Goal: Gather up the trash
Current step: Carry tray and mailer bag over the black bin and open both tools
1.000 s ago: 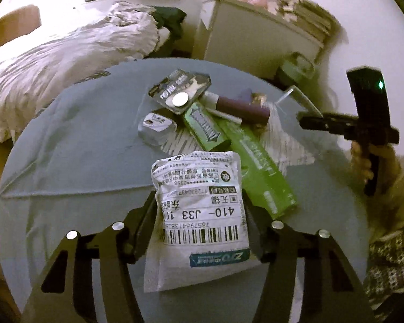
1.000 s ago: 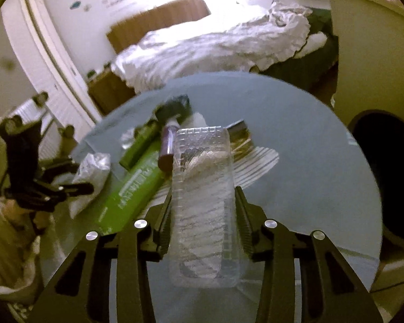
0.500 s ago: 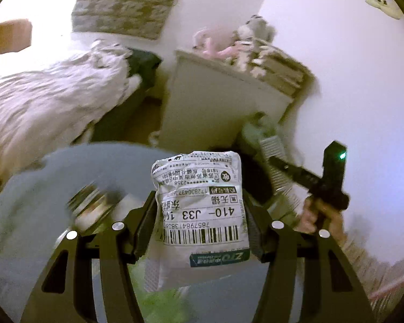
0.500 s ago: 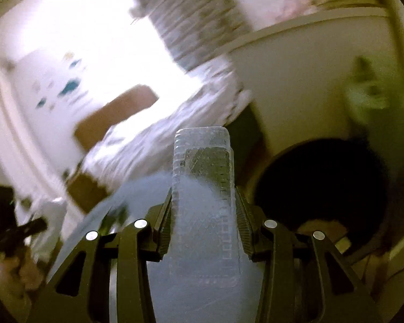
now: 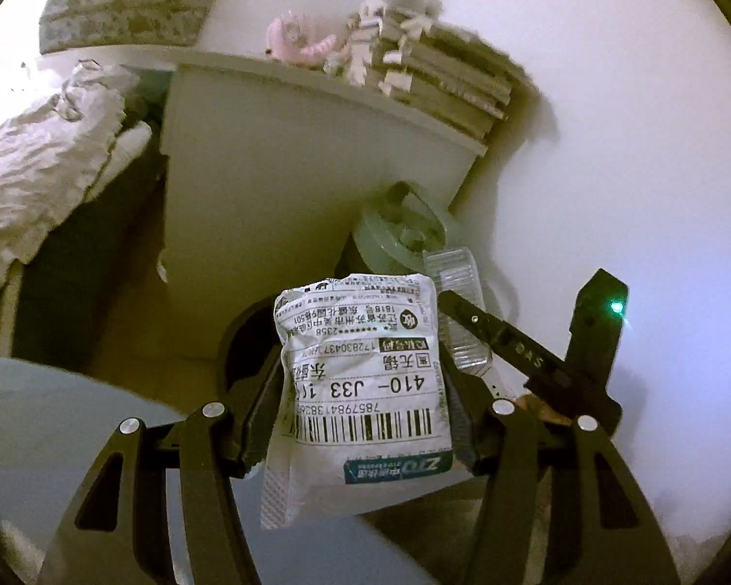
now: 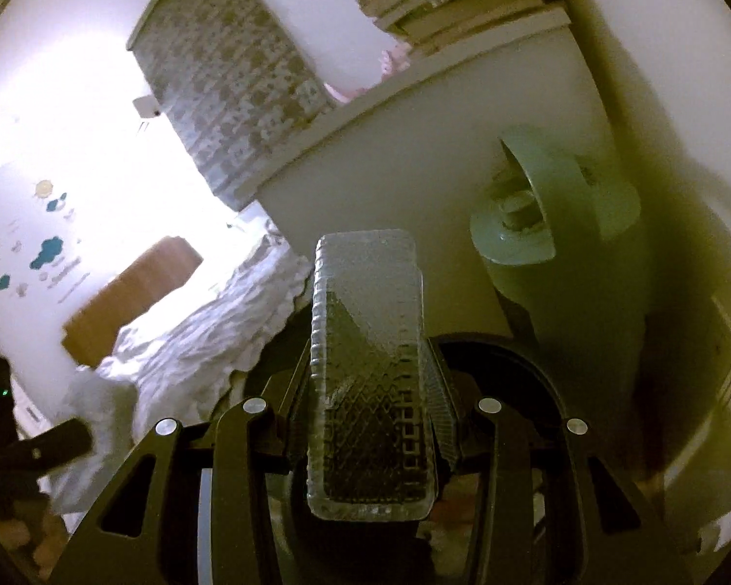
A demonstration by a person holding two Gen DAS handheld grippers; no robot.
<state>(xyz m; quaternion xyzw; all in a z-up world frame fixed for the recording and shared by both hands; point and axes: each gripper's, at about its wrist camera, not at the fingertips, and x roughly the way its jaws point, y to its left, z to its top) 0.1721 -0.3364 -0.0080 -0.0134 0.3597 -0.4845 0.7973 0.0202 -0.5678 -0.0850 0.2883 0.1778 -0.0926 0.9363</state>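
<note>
My left gripper (image 5: 360,392) is shut on a white courier mail bag (image 5: 360,380) with a barcode label, held in the air past the table edge. My right gripper (image 6: 368,390) is shut on a clear plastic tray (image 6: 368,370), held upright over the dark round opening of a bin (image 6: 507,365). In the left wrist view the right gripper (image 5: 536,356) with the clear tray (image 5: 455,302) sits just right of the bag, and the bin's dark opening (image 5: 248,341) shows behind the bag.
A white cabinet (image 5: 287,156) with books and soft toys on top stands behind the bin. A pale green fan (image 6: 550,214) sits beside it by the wall. A bed with rumpled white bedding (image 5: 39,146) lies left. The grey table edge (image 5: 48,414) is at lower left.
Both grippers have swung away from the table with its litter toward the bin by the cabinet, each still holding its item. The right gripper is now over the bin.
</note>
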